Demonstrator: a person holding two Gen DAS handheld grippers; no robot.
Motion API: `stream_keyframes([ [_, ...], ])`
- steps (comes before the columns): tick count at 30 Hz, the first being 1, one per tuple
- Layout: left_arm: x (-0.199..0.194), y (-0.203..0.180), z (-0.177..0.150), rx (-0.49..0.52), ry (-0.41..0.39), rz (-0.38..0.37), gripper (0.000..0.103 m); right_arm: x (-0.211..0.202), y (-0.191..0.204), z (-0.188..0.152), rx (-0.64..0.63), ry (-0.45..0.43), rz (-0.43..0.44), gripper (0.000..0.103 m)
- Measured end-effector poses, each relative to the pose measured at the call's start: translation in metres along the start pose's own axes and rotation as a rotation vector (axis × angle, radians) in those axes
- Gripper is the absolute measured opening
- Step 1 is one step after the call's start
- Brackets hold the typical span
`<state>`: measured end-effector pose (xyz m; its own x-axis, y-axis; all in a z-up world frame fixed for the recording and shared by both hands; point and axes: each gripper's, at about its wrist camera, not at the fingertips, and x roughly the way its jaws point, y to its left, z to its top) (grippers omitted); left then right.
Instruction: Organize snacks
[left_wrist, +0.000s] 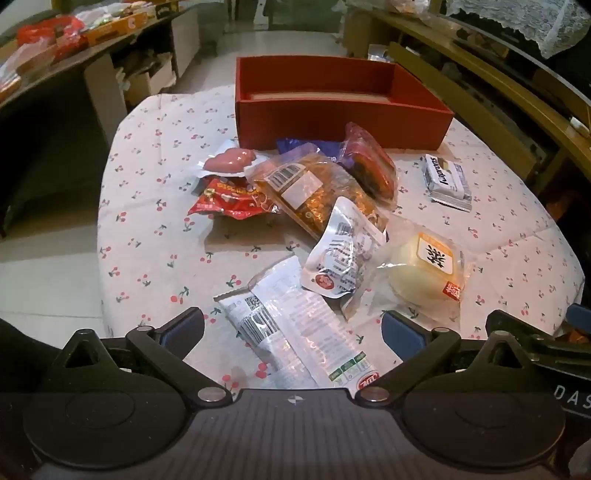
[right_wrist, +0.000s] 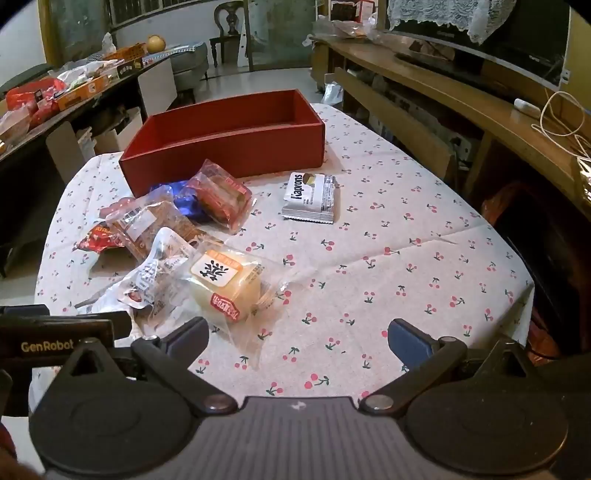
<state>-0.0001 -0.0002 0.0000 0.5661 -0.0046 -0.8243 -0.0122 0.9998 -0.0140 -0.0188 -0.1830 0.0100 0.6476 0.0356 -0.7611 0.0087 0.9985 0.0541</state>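
An empty red box (left_wrist: 332, 114) (right_wrist: 229, 147) stands at the far side of the cherry-print table. A loose pile of snack packets lies before it: a clear long packet (left_wrist: 291, 328), a silver pouch (left_wrist: 343, 254), a pale cake in clear wrap (left_wrist: 424, 273) (right_wrist: 225, 284), an orange-brown bag (left_wrist: 314, 188), a red-wrapped cake (left_wrist: 369, 162) (right_wrist: 221, 195) and a red packet (left_wrist: 229, 199). A silver Kaprons packet (left_wrist: 448, 181) (right_wrist: 310, 197) lies apart. My left gripper (left_wrist: 293, 332) is open above the long packet. My right gripper (right_wrist: 299, 339) is open and empty beside the pale cake.
A dark side table (right_wrist: 92, 92) with boxes and bags stands at the left. A wooden TV bench (right_wrist: 461, 96) runs along the right. The table edge (right_wrist: 532, 280) drops off at the right. The left gripper's body (right_wrist: 55, 332) shows in the right wrist view.
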Motion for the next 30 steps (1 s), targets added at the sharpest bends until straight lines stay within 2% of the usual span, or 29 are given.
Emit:
stream_keyframes([
  [4,-0.0027,-0.0041,-0.0026,0.014,-0.006,-0.008,0.103,0.0012,0.0004,0.0000,-0.001,0.002,0.000,0.103],
  [6,-0.0009,0.0019,-0.0007,-0.016,0.016,-0.022,0.103,0.0017,0.0007,0.0000,-0.001,0.003,0.000,0.103],
  [9,0.0029,-0.0012,0.0005,-0.008,0.022,-0.003,0.103,0.0016,0.0012,-0.0002,-0.003,0.002,-0.001,0.103],
  [30,0.0061,0.0018,-0.0024,-0.027,0.051,0.002,0.102,0.0071,0.0039,0.0008,-0.023,0.030,0.011,0.103],
])
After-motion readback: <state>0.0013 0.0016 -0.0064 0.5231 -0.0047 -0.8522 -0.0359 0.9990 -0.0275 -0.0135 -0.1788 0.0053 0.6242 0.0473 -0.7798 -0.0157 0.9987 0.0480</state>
